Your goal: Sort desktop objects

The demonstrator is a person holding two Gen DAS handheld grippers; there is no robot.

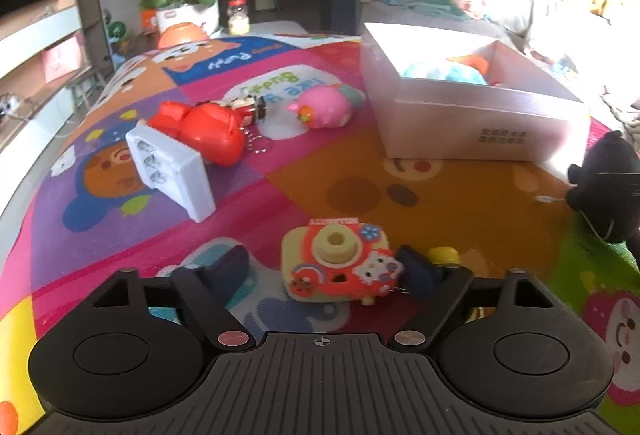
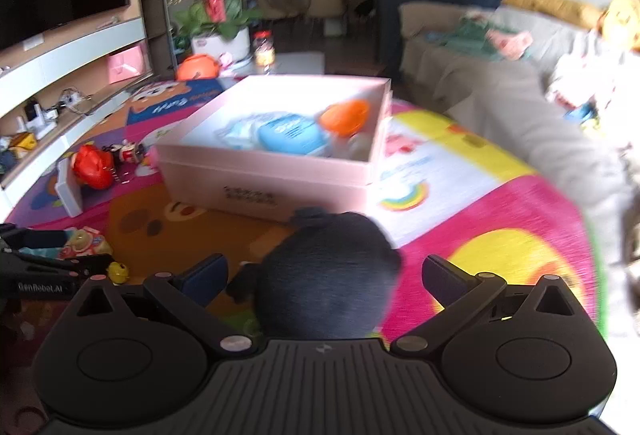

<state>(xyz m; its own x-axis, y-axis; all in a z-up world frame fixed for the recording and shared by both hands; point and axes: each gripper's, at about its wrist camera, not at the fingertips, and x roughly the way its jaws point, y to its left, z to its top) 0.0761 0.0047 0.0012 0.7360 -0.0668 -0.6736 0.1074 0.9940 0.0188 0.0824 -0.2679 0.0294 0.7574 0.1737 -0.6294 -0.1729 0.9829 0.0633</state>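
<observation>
A: OK, left gripper (image 1: 326, 271) status?
B: Spread wide. Toy camera (image 1: 338, 263) sits between the fingers, closer to the right fingertip (image 1: 416, 269), which looks to be touching it. Left one is apart from it.
A: Orientation?
B: Standing on the play mat (image 1: 460, 203), lens tilted up toward the wrist camera, long axis across the jaw gap. Yellow bell (image 1: 443, 255) just behind the right fingertip.
A: Right gripper (image 2: 326, 275)?
B: Also spread, not pinching. Black plush toy (image 2: 326, 275) fills the gap; contact with the pads I can't tell, frame is blurred.
A: Box?
B: Pink box (image 2: 260, 179) just beyond the plush, open top, blue and orange items inside. Red toy (image 1: 200, 131), white block (image 1: 172, 167) and pink plush (image 1: 320, 109) lie on the mat to its left.
</observation>
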